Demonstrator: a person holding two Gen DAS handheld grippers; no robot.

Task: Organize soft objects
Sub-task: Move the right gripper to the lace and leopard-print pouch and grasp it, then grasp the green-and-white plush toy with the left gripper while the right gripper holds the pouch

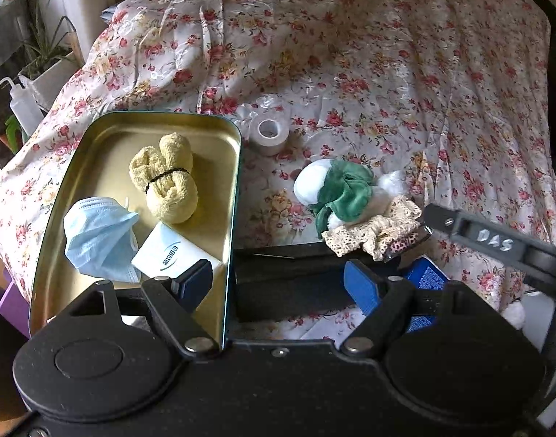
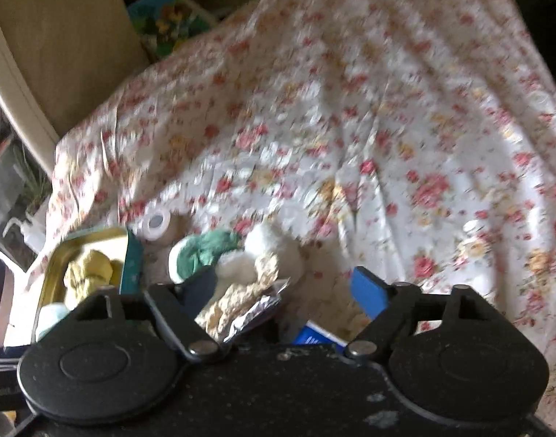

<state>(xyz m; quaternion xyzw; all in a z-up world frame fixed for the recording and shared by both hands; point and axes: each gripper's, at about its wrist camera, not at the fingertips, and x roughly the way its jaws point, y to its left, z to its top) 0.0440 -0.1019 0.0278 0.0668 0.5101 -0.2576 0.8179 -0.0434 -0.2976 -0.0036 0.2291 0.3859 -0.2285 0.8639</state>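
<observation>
A gold metal tin (image 1: 103,134) lies on the flowered cloth and holds a rolled yellow towel (image 1: 166,178), a blue face mask (image 1: 99,236) and a white packet (image 1: 172,255). My left gripper (image 1: 278,284) is open and empty over the tin's right edge. To the right lie a white and green plush (image 1: 336,189) and a cream lace scrunchie (image 1: 372,233). My right gripper (image 2: 285,287) is open just above the scrunchie (image 2: 241,298) and the plush (image 2: 205,251); its finger (image 1: 496,247) shows in the left wrist view. The right wrist view is blurred.
A roll of white tape (image 1: 268,133) stands beyond the tin. A blue box (image 1: 423,280) and a dark object (image 1: 292,280) lie near the front edge. A squeeze bottle (image 1: 21,105) and plants stand off the left side. The cloth (image 1: 387,73) stretches far back.
</observation>
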